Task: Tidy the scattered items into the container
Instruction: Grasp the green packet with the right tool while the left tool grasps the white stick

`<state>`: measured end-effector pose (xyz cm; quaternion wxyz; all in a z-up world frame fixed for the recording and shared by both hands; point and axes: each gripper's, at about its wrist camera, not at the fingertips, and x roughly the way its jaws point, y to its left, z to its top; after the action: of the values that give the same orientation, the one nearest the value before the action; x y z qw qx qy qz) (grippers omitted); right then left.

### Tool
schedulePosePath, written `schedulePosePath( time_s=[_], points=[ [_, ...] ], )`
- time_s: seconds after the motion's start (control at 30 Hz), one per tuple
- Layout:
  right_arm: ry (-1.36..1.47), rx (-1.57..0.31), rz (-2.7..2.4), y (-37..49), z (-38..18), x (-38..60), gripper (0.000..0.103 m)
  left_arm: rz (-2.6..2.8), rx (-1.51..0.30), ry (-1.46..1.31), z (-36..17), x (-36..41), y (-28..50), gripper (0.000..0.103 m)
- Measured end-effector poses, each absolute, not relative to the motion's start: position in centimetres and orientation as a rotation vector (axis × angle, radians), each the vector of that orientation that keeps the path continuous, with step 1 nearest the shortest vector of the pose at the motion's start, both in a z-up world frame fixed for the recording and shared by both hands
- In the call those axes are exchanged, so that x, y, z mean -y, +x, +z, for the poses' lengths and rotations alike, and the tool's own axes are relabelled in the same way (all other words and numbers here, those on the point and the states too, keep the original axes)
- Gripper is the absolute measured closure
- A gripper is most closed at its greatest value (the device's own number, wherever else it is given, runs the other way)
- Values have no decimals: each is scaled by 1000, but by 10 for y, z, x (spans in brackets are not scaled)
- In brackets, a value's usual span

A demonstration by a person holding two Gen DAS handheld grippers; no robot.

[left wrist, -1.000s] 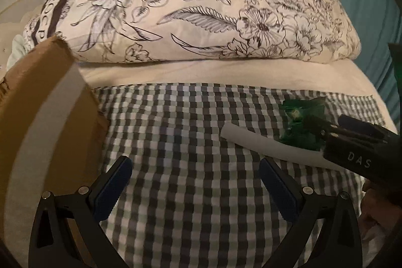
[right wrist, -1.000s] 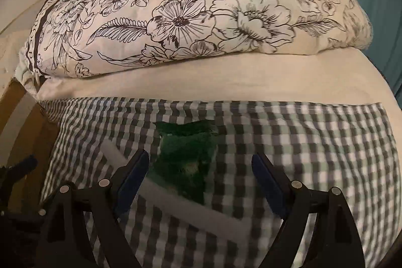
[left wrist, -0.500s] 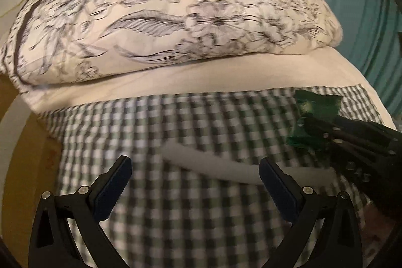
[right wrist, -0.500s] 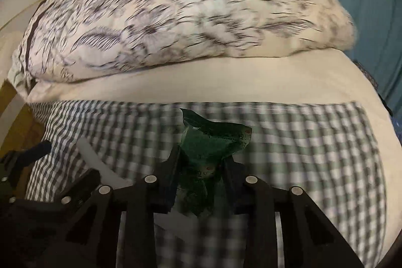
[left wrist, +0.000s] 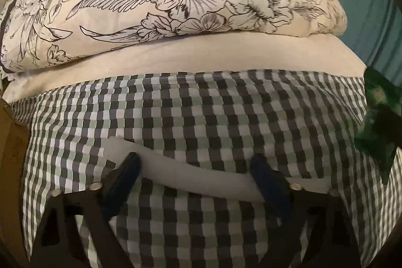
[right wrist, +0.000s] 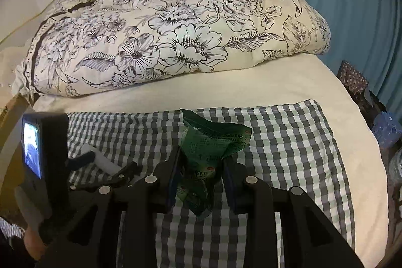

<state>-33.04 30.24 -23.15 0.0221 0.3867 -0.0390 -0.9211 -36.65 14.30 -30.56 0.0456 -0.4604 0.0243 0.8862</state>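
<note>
left tool [left wrist: 194,176]: jaws closing, apart | right tool [right wrist: 201,176]: clamped

You can read very little here. The crumpled green packet [right wrist: 213,142] clamped in the right gripper [right wrist: 201,182] carries a small white "999" mark near its upper left edge. Below that run lines of pale print, too creased and small for you to make out, and a small red and yellow badge lower down that is likewise unreadable. Nothing else in either view bears legible writing.
</note>
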Motion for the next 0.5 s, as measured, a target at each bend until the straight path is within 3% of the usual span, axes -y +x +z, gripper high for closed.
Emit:
schedulePosePath(
  time_s=[0.13, 0.23, 0.5],
  points=[
    [1186, 130, -2847, -321, -226, -300, 73, 2751, -55, -1362, -301, -139, -353, 67],
    [1179, 127, -2848, -312, -222, -298, 73, 2770, -23, -1373, -296, -127, -347, 90],
    [1149, 141, -2861, -290, -204, -295, 73, 2749, 52, -1364, -276, -108, -322, 93]
  ],
)
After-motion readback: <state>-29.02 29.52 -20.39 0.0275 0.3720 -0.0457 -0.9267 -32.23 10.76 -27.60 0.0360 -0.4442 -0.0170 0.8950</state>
